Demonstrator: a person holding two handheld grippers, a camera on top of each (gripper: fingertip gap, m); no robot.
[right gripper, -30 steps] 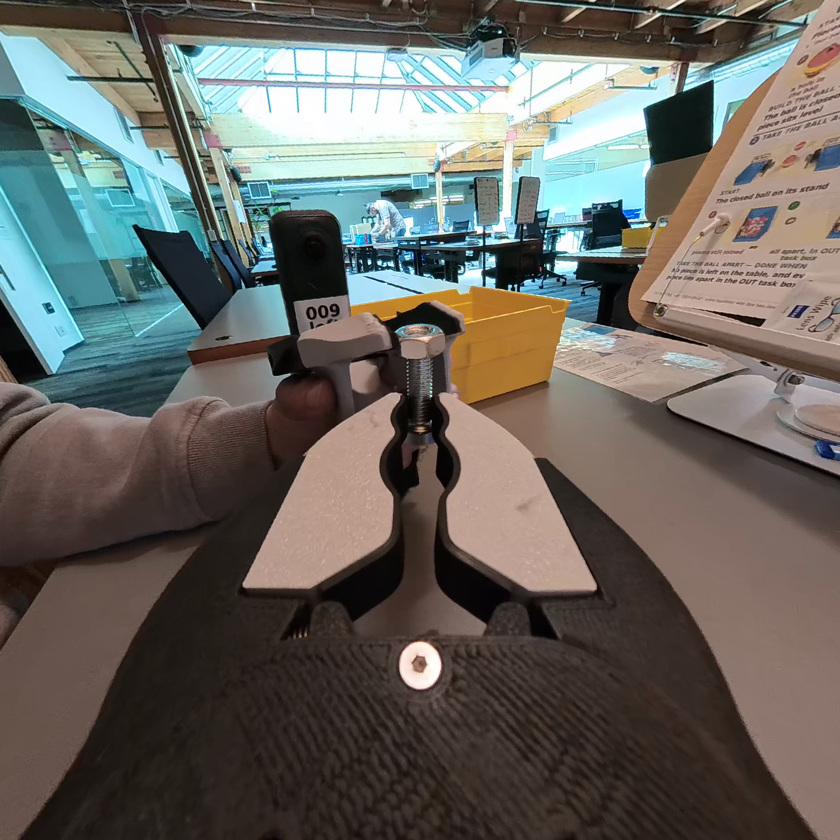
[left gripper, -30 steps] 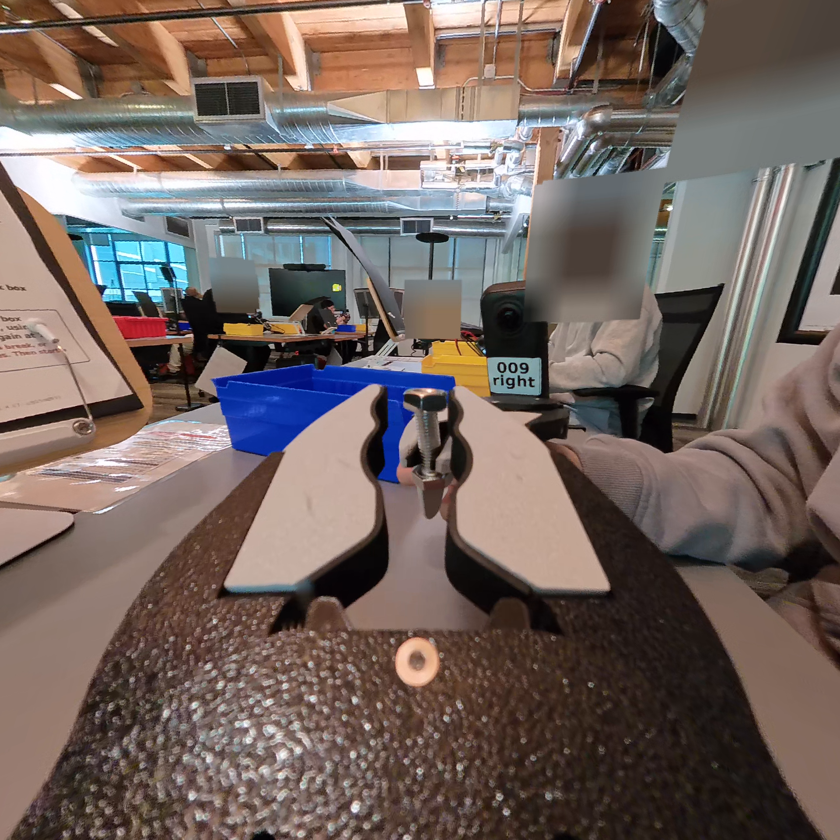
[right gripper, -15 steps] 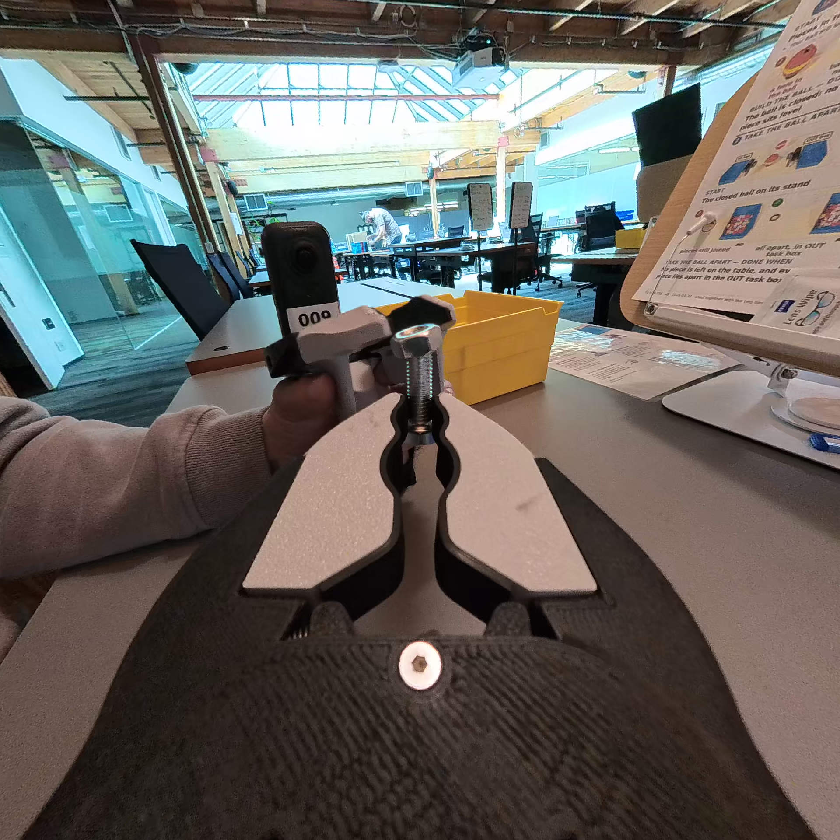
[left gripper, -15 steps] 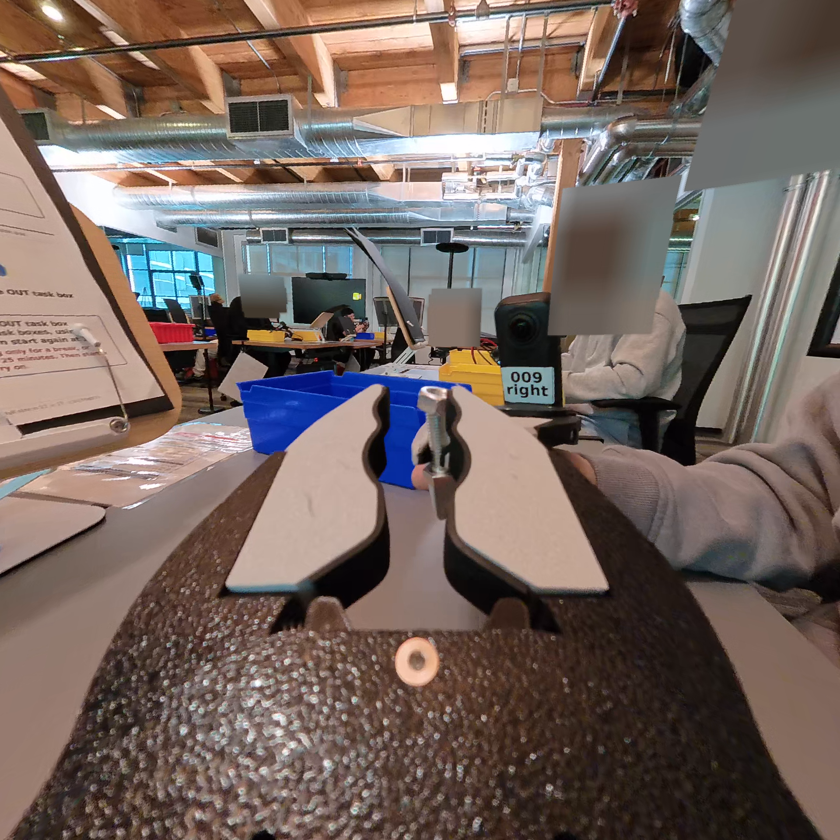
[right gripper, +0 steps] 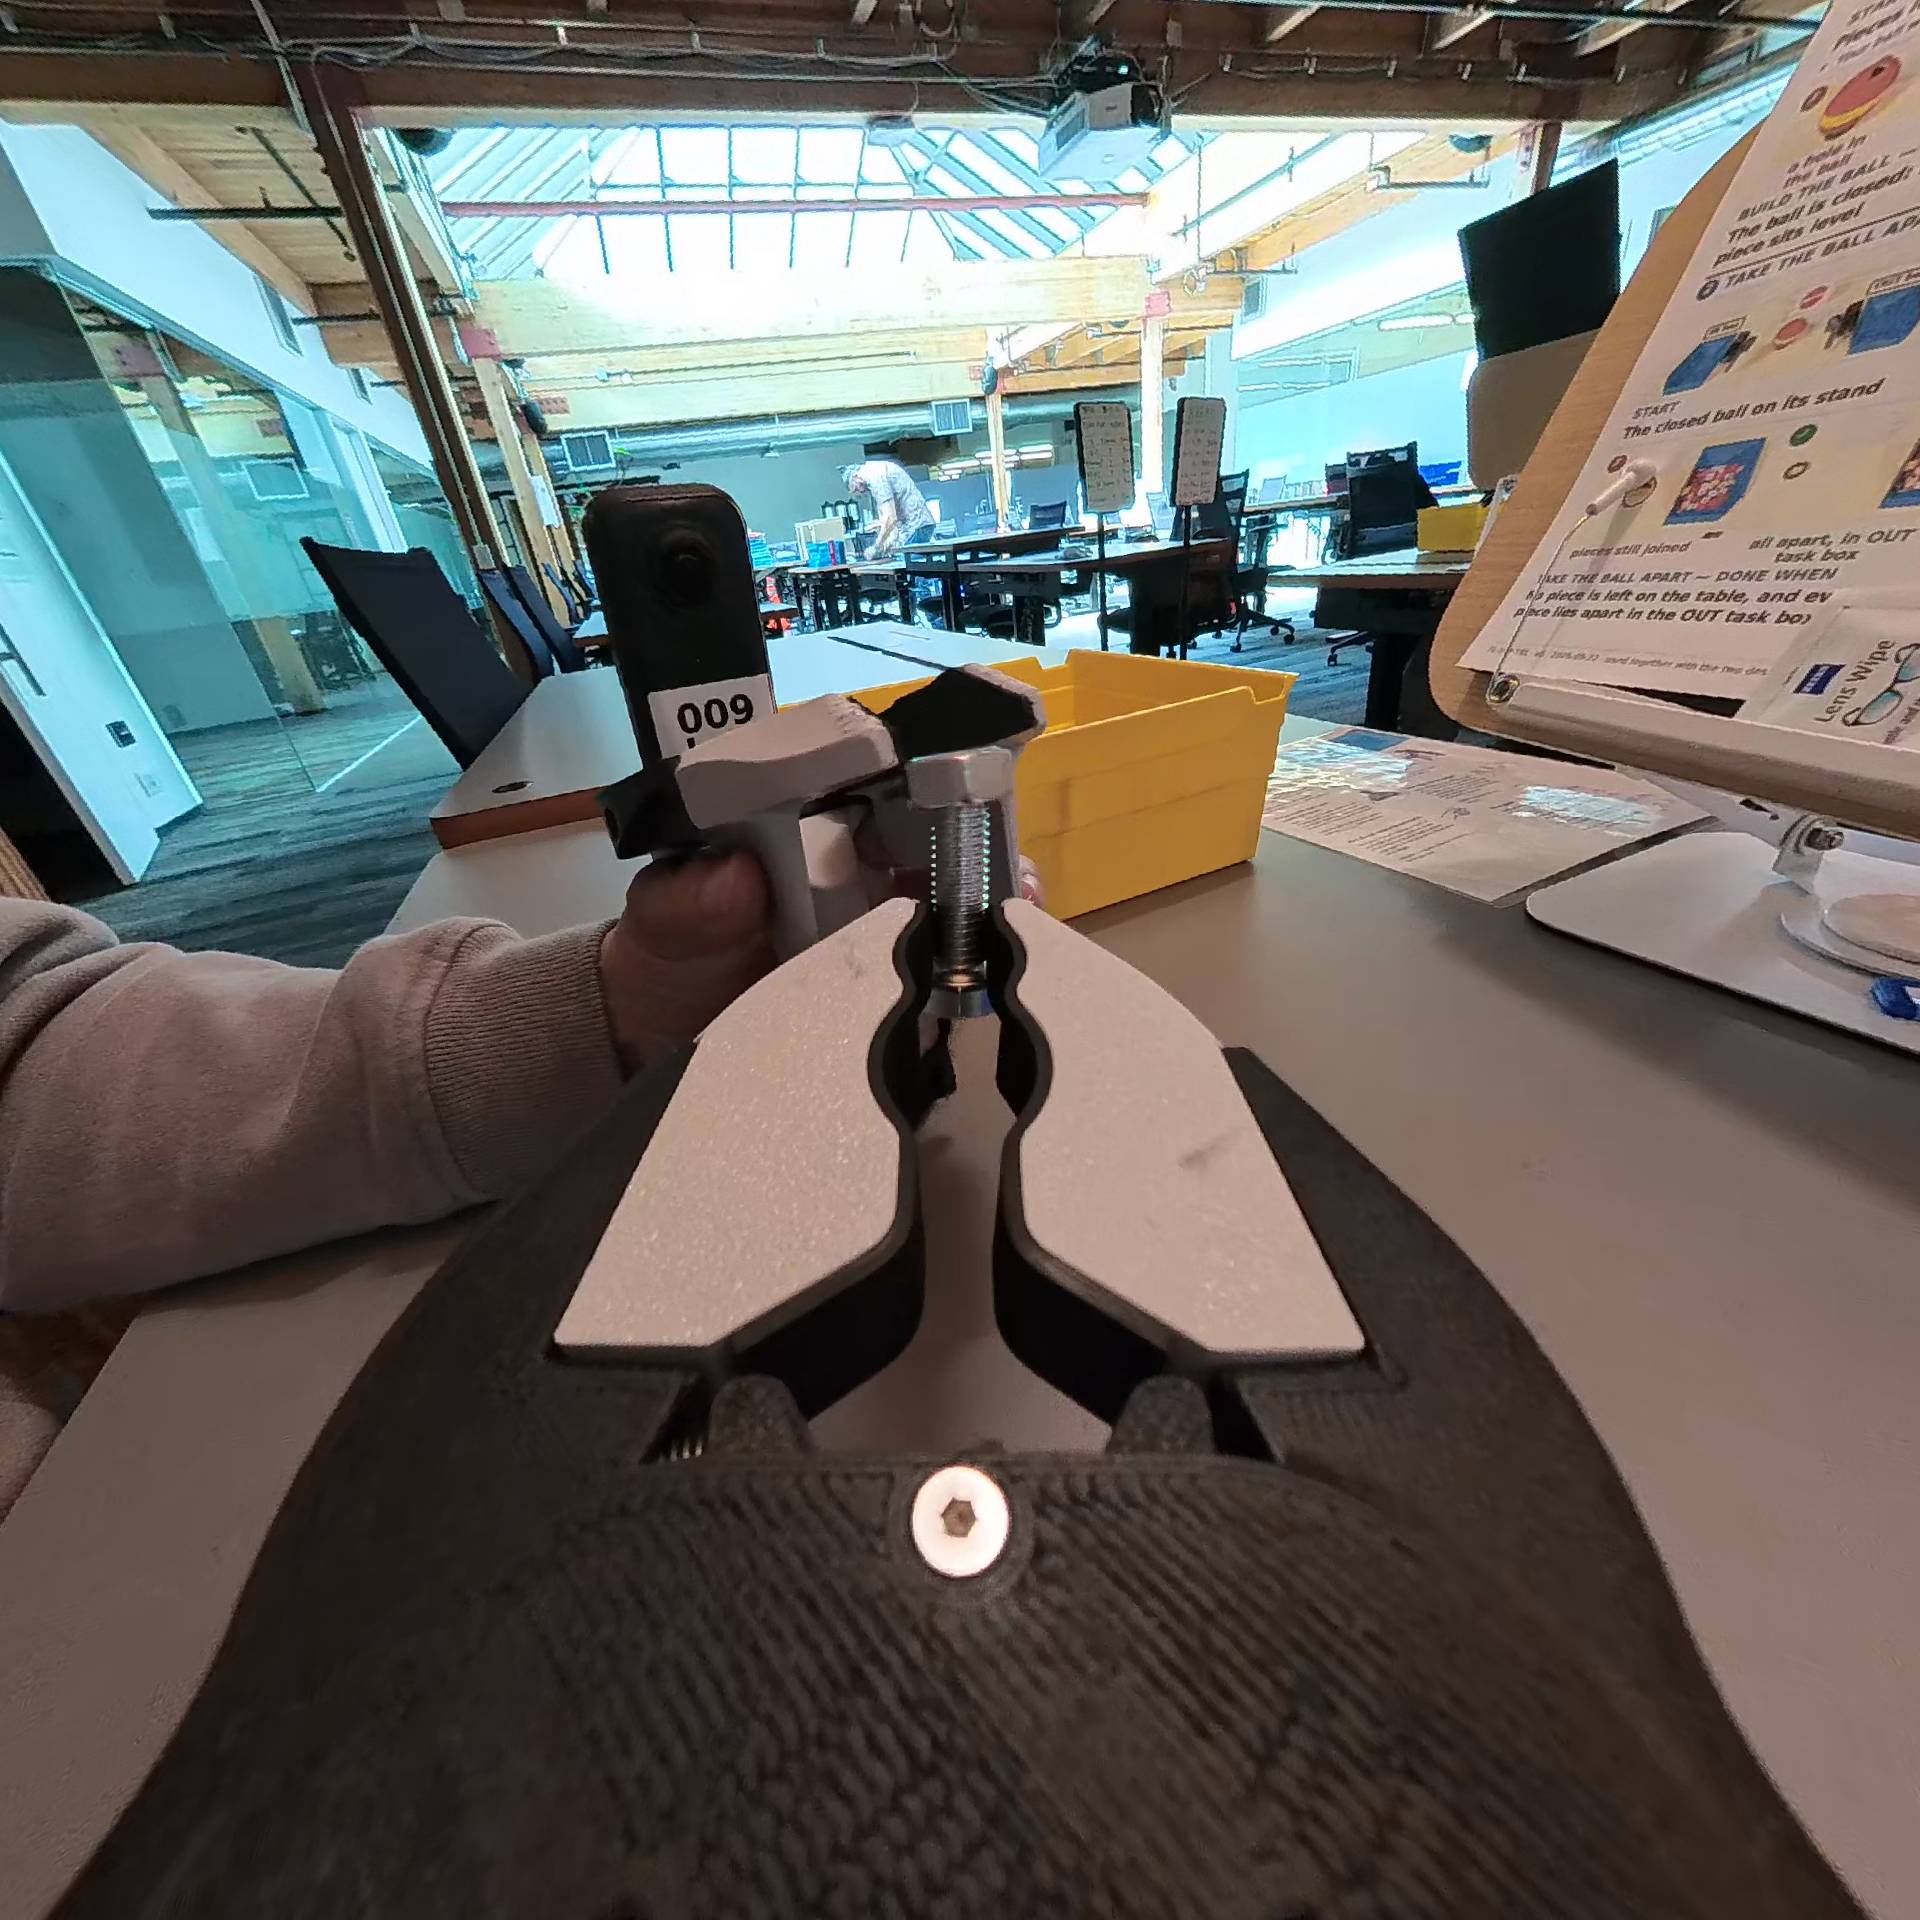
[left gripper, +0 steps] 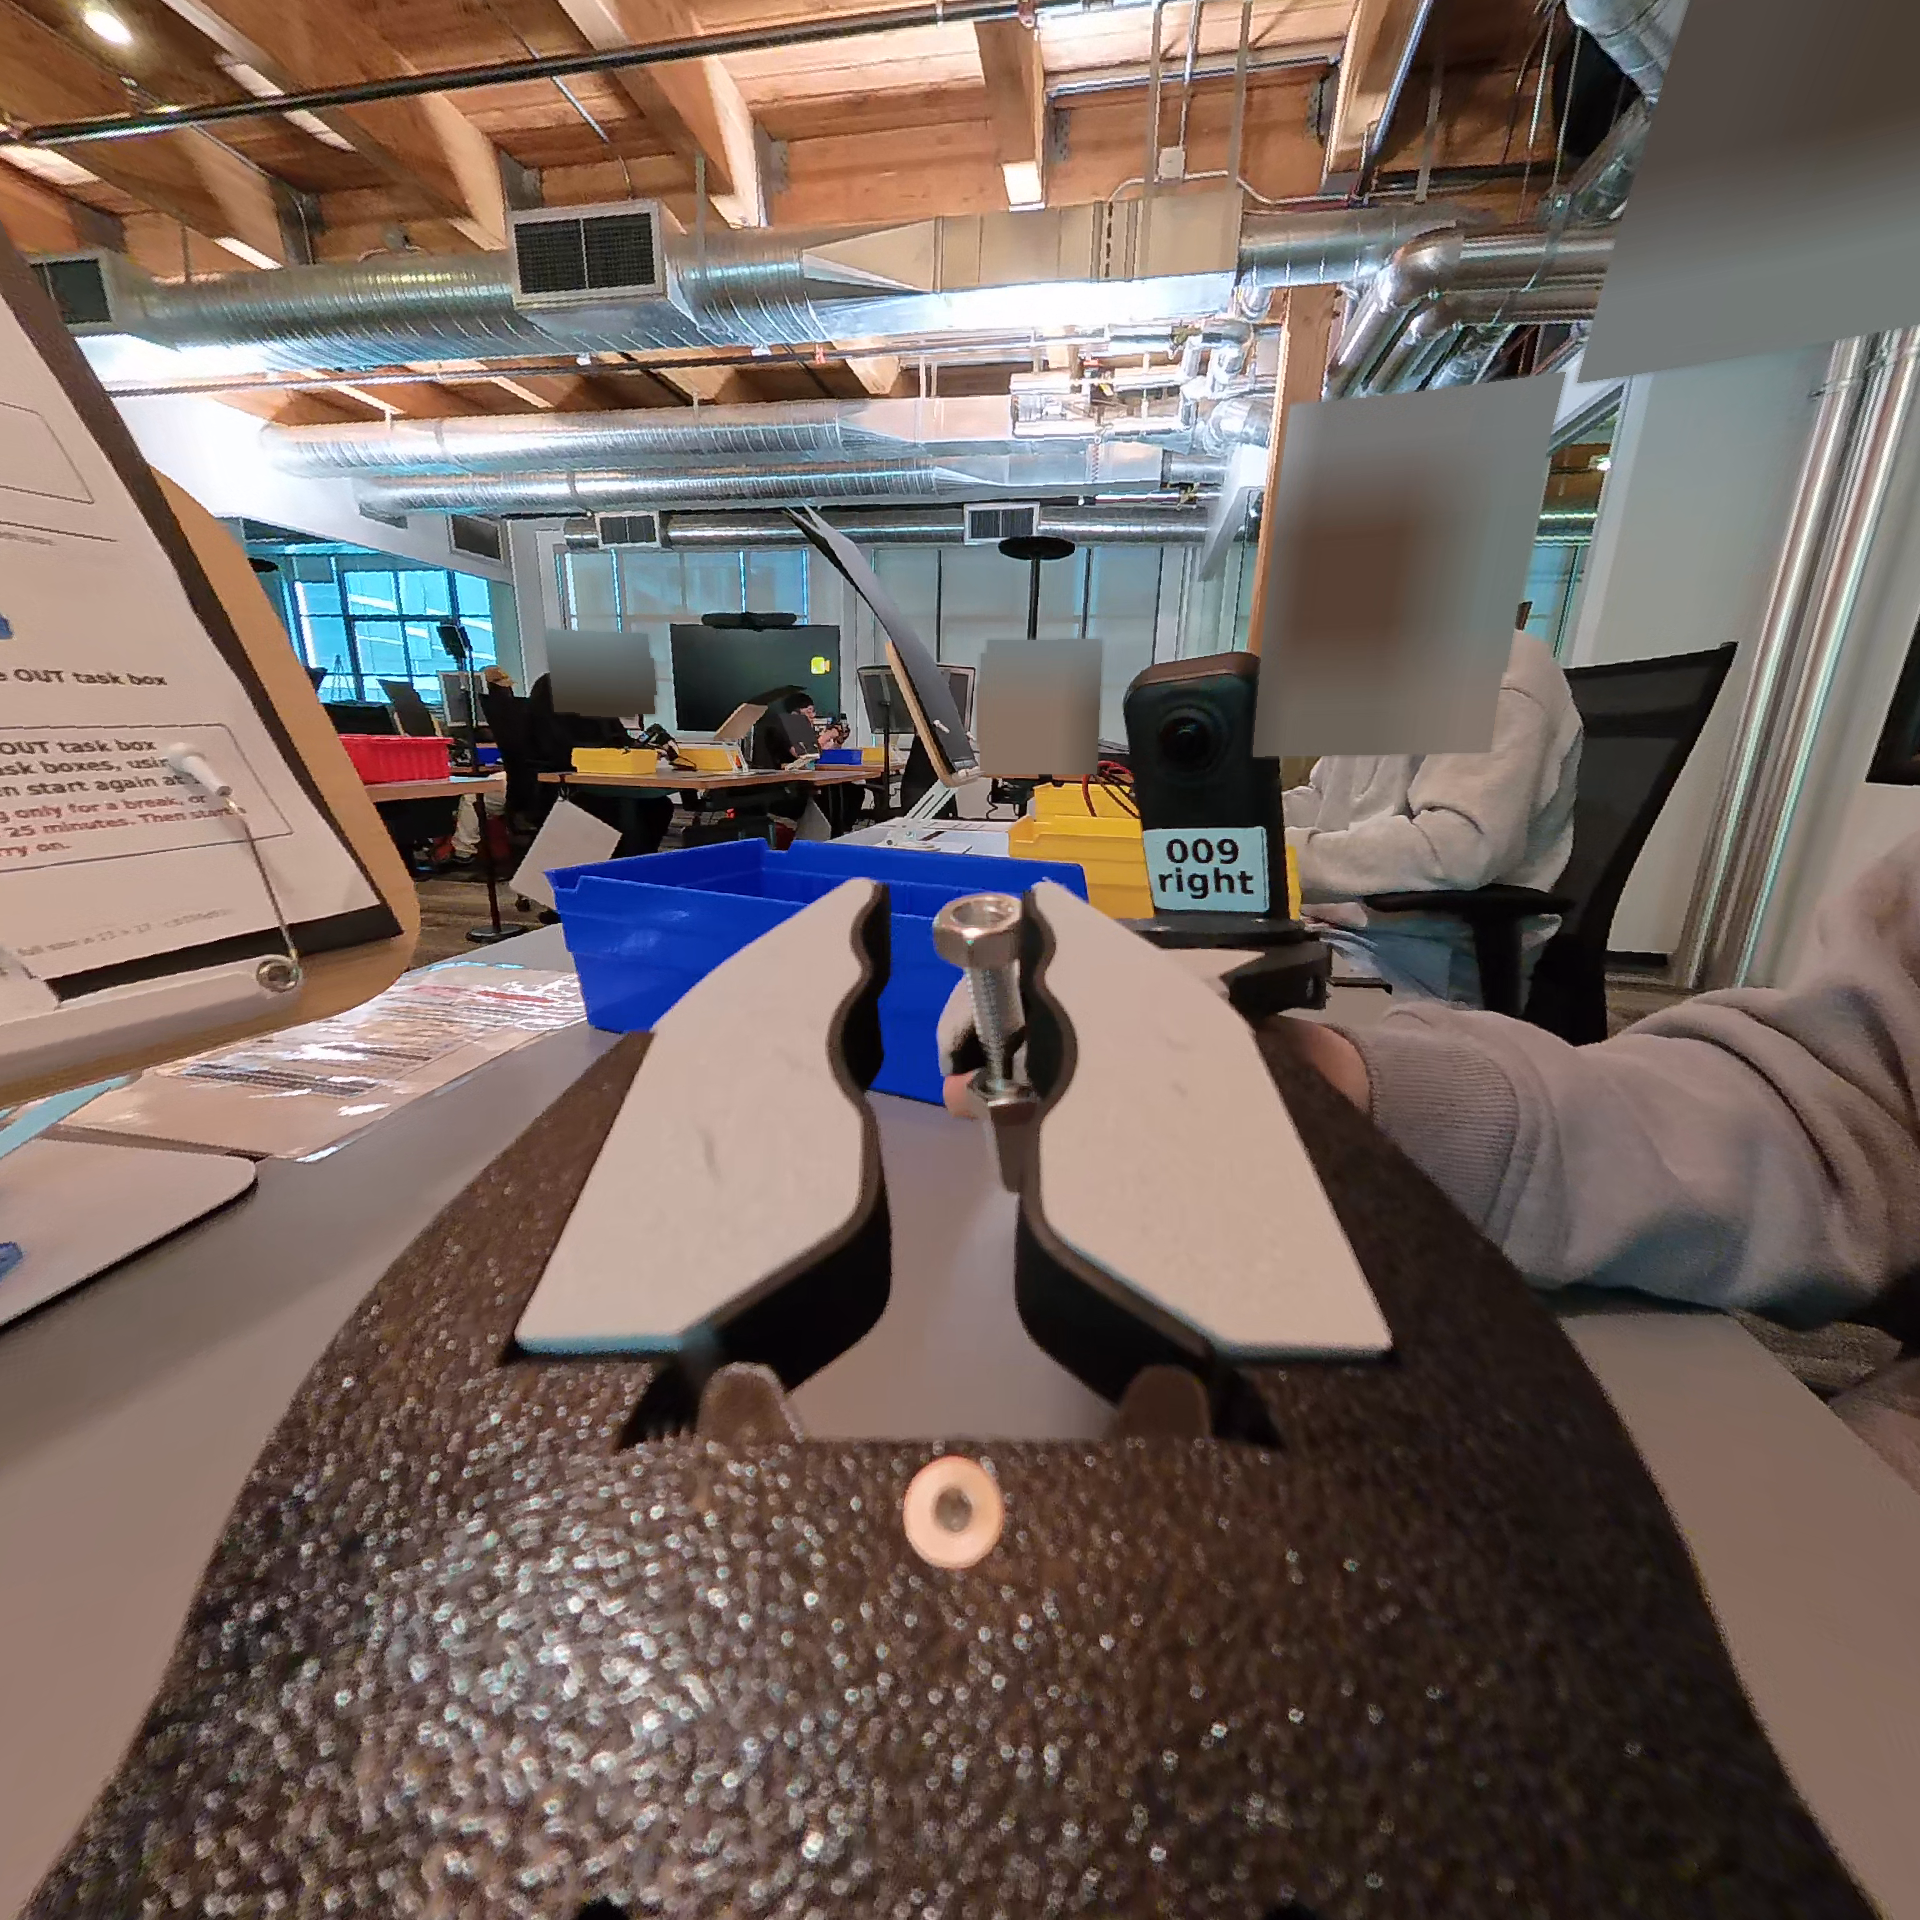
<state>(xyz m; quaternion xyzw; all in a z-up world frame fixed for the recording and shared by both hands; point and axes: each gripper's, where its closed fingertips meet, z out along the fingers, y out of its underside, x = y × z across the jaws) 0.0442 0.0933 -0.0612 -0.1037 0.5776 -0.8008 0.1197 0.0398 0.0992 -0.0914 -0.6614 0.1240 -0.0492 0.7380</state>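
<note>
Two grippers: both face each other over the grey worktop [right gripper: 1455, 1091], meeting at one steel bolt [right gripper: 961, 883].
Bolt: stands upright at the centre of each wrist view, hex head on top, threaded shank below, a nut near its lower end; it is off the worktop.
Right gripper [right gripper: 956, 920]: its fingers are drawn narrow and close on the lower shank from both sides, holding the bolt up.
Left gripper [left gripper: 956, 904]: its fingers stand moderately apart; the bolt head lies against or just beside the finger at 3 o'clock [left gripper: 1101, 1039], with a clear gap to the finger at 9 o'clock [left gripper: 769, 1039], so it does not grip the bolt.
Left gripper from the right wrist view: its grey and black fingertips [right gripper: 821, 748] sit at the bolt head, at 11 o'clock from the shank.
Hand [right gripper: 686, 956]: wraps the left gripper's grip, at 9 o'clock of the bolt, in a light grey sleeve [right gripper: 260, 1091].
Blue bin [left gripper: 665, 935]: on the worktop behind the left gripper's fingers, toward 11 o'clock.
Yellow bin [right gripper: 1164, 769]: on the worktop just behind the bolt, toward 1 o'clock in the right wrist view.
Instruction board [right gripper: 1714, 468]: on a stand at 2 o'clock in the right wrist view, with a laminated sheet [right gripper: 1455, 800] lying flat beside its base.
</note>
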